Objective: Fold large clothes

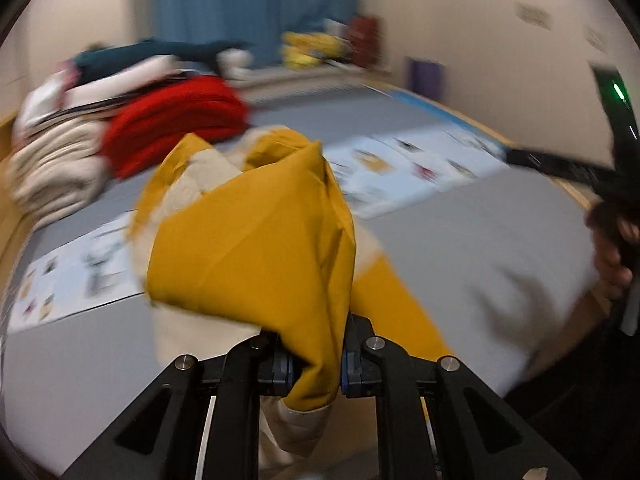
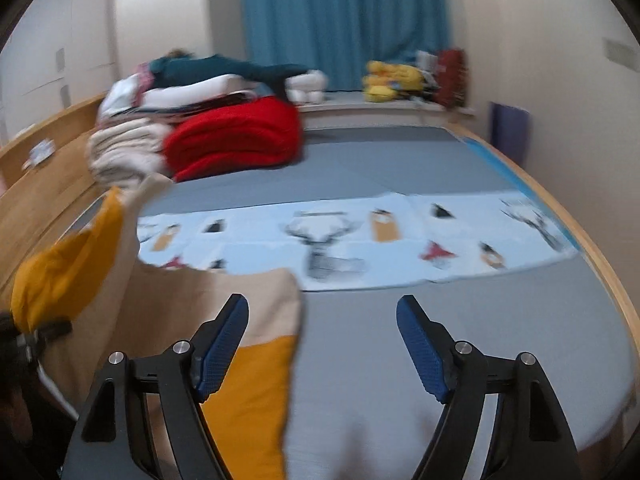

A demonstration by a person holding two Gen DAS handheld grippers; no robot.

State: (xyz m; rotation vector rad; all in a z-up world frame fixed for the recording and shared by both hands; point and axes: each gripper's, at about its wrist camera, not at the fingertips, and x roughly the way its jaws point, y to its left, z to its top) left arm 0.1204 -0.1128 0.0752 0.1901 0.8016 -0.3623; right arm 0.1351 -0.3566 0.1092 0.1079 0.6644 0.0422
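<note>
Blue curtain [image 2: 344,20], yellow toys [image 2: 390,80], deer-print strip [image 2: 360,236].

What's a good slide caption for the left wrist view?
Left gripper clamps a mustard-and-cream garment lifted above the grey bed.

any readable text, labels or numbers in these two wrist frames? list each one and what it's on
No text can be read in either view.
Printed blue strip on the bed: pictures only (a deer head, small figures), no legible words.
Small card on the wooden bed frame: too blurred to read.
Wall plates: too blurred to tell any marking.
Mustard and cream garment: no label showing.
</note>
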